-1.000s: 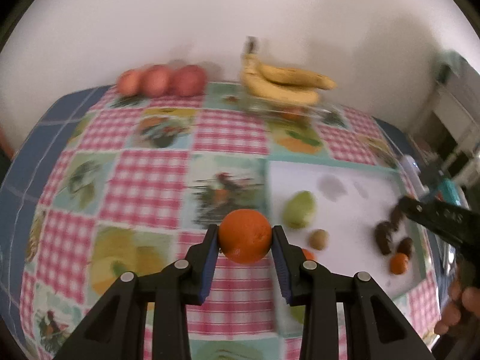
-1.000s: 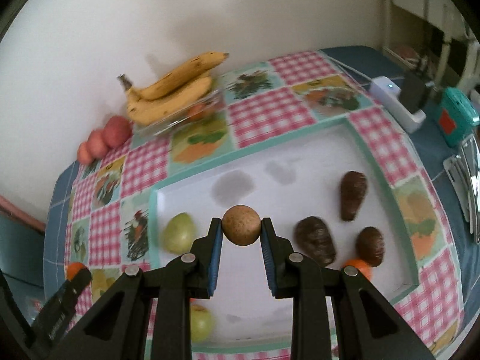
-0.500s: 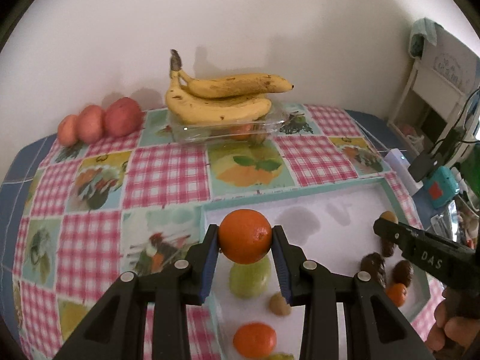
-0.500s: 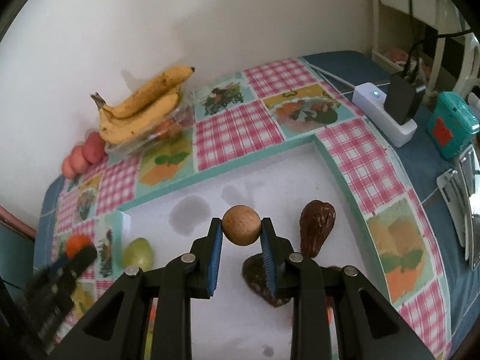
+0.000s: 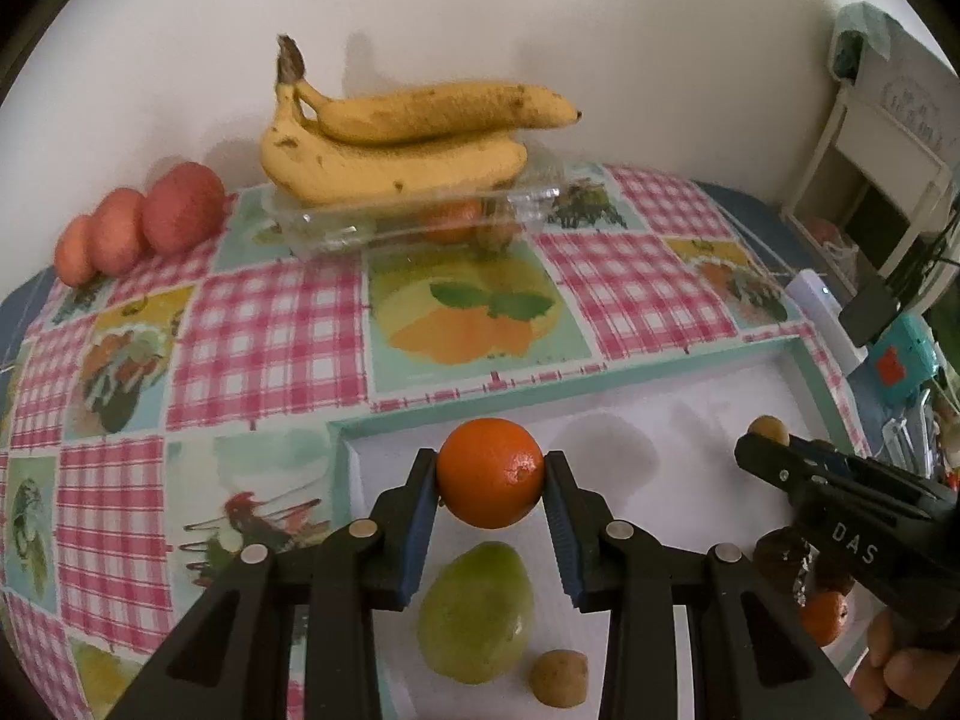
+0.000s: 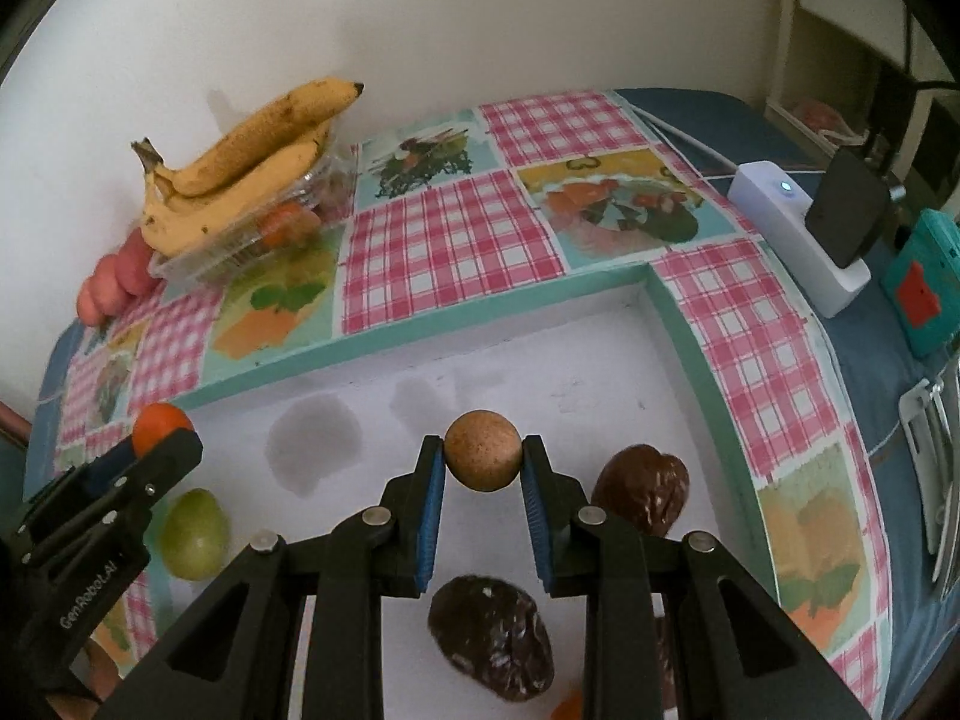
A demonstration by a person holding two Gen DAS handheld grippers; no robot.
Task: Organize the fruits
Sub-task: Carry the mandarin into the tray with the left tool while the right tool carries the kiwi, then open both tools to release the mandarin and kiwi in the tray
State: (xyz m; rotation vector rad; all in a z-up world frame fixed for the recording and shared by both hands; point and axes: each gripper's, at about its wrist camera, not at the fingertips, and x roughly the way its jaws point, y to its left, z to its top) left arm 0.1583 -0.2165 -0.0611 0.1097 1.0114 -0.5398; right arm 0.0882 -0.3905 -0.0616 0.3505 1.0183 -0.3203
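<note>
My left gripper [image 5: 490,483] is shut on an orange [image 5: 489,472], held above the near left part of a white tray [image 5: 690,396]. Under it lie a green guava [image 5: 477,612] and a small brown fruit [image 5: 559,678]. My right gripper [image 6: 483,462] is shut on a round tan fruit [image 6: 483,459] over the tray's middle [image 6: 540,360]. Two dark brown wrinkled fruits [image 6: 642,495] [image 6: 492,645] lie below it. The left gripper with its orange [image 6: 161,427] shows at the left of the right wrist view. A bunch of bananas [image 5: 396,141] rests on a clear plastic box [image 5: 414,219] by the wall.
Three reddish fruits [image 5: 141,222] line the wall at the far left. A white power strip [image 6: 798,234] with a black plug, a teal device [image 6: 927,282] and metal cutlery [image 6: 936,468] lie right of the tray. A small orange [image 5: 822,618] sits at the tray's right.
Both grippers have moved toward the wall and lower, fruits still held. The left one swung right from over the checked cloth to over the tray; the bananas loom larger.
</note>
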